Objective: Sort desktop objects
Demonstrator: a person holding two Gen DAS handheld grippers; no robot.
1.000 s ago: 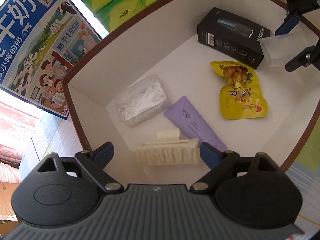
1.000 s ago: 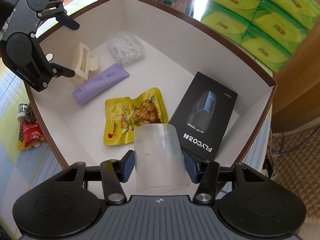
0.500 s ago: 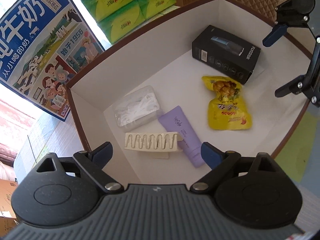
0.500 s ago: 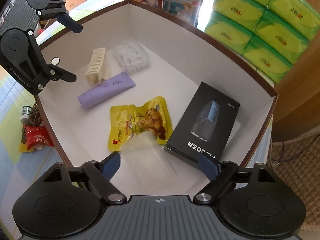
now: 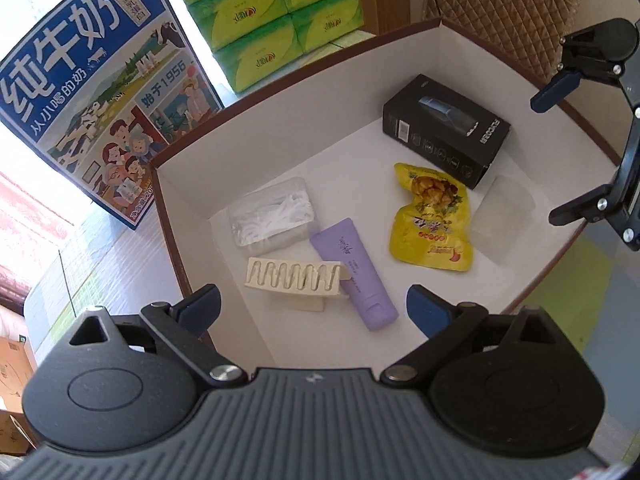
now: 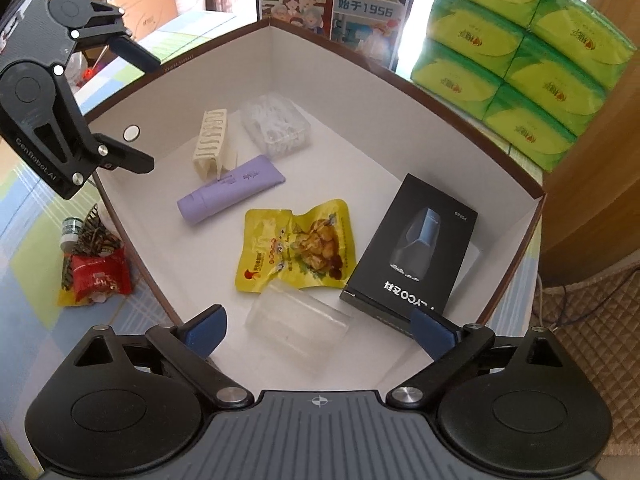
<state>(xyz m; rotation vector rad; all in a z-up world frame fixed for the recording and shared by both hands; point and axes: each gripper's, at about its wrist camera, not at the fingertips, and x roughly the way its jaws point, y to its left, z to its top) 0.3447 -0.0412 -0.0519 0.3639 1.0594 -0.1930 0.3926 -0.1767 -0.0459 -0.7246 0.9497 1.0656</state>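
Note:
A white box with a brown rim (image 5: 320, 65) (image 6: 404, 80) holds all the sorted items. A cream hair claw (image 5: 294, 280) (image 6: 210, 142) lies beside a purple tube (image 5: 354, 272) (image 6: 230, 192) and a clear case of floss picks (image 5: 274, 216) (image 6: 276, 126). Further over are a yellow snack pouch (image 5: 434, 224) (image 6: 298, 246), a black boxed shaver (image 5: 446, 130) (image 6: 416, 248) and a clear plastic cup (image 5: 502, 216) (image 6: 298, 326) on its side. My left gripper (image 5: 314, 308) (image 6: 140, 110) is open above the claw. Above the cup, my right gripper (image 6: 320, 328) (image 5: 564, 152) hangs open and empty.
Outside the box's left wall lie a red snack packet (image 6: 100, 276), a dark hair claw and a small bottle (image 6: 72, 230). A blue milk carton (image 5: 92, 92) and stacked green tissue packs (image 5: 272, 12) (image 6: 520, 48) stand behind the box. A wooden cabinet is on the right.
My right gripper opened and let the clear cup drop; it now lies on its side in the box. The hair claw settled flat. Both grippers have drawn back and up.

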